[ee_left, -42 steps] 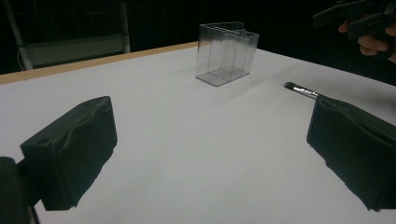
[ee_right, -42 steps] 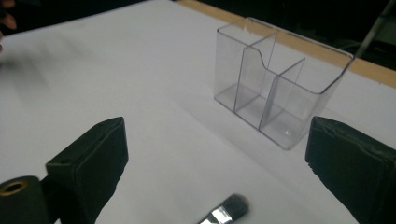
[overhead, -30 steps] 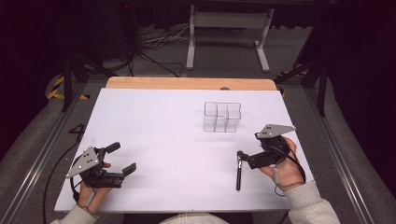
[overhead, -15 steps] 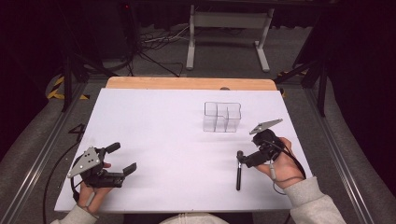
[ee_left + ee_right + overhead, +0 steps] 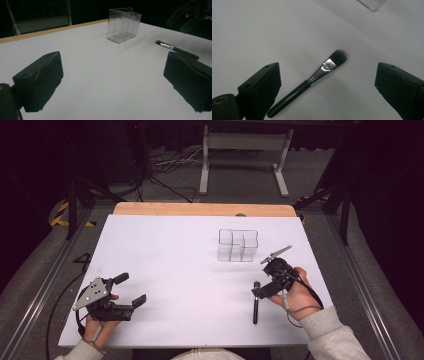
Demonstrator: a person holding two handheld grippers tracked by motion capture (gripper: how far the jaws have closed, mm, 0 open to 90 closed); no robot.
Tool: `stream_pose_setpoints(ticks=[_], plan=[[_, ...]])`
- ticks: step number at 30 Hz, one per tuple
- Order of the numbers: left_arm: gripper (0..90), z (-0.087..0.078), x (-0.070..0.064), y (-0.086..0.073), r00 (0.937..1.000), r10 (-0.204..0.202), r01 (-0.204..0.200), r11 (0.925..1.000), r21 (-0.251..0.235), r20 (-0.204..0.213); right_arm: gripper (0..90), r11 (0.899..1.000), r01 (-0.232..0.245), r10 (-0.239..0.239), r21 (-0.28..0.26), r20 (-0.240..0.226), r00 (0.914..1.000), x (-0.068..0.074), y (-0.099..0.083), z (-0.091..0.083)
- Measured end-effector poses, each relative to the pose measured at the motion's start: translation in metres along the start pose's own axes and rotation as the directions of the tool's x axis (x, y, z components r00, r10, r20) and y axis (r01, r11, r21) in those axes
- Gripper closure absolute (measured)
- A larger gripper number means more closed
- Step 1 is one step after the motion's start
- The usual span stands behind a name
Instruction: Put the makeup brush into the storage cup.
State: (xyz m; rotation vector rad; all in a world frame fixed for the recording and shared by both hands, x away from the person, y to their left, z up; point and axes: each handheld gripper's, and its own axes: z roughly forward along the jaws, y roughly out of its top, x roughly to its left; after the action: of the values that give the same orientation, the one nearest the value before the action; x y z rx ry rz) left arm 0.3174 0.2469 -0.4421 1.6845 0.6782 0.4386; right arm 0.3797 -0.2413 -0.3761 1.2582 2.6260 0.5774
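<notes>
Two grippers are in my hands over a white table (image 5: 165, 265), and neither has hold of anything. My left gripper (image 5: 131, 290) sits near the table's front left corner, gripped by my left hand (image 5: 95, 326), with its grey plate (image 5: 91, 292) tilted on top; its jaws stand wide apart, and in the left gripper view I see bare white table between them. My right gripper (image 5: 259, 290) is over the right side of the table, tipped down toward the surface in my right hand (image 5: 295, 295), its plate tilted up behind it. Its jaws are also spread wide, and in the right gripper view a makeup brush (image 5: 312, 80) lies flat on the table in the gap between them, touching neither. That brush has a black handle, a shiny metal collar and dark bristles; from my seat it lies roughly front to back, with the bristle end toward the far side, right by the gripper's tips (image 5: 255, 301). Beyond it stands a clear plastic organizer (image 5: 237, 245) with several upright compartments, all of which look empty, set apart from the brush toward the far right of the table. In the left gripper view I see that organizer (image 5: 123, 25) upright beyond the brush (image 5: 177, 50).
</notes>
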Motion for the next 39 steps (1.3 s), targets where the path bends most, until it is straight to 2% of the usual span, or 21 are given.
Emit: stream_pose_setpoints(ticks=[13,17,31,39], plan=[[3.1,0.0,0.0,0.0,1.0,-0.003,0.003,1.0,0.0,0.004,8.3,0.995,-0.008,0.007,0.095,0.018,0.9998,0.002,0.005,0.013],[2.9,0.001,-0.001,0.0,0.9998,-0.018,0.018,0.9998,0.0,0.007,10.7,0.994,-0.008,0.007,0.111,0.012,0.9999,0.003,0.005,0.017],[3.0,0.0,0.0,0.0,1.0,-0.005,0.005,1.0,0.004,0.001,11.4,0.986,-0.026,0.022,0.163,0.024,0.9995,0.006,0.004,0.031],[2.9,0.0,0.0,0.0,1.0,-0.007,0.007,1.0,0.004,0.001,15.6,0.982,-0.014,0.008,0.189,0.032,0.9994,0.01,0.004,0.041]])
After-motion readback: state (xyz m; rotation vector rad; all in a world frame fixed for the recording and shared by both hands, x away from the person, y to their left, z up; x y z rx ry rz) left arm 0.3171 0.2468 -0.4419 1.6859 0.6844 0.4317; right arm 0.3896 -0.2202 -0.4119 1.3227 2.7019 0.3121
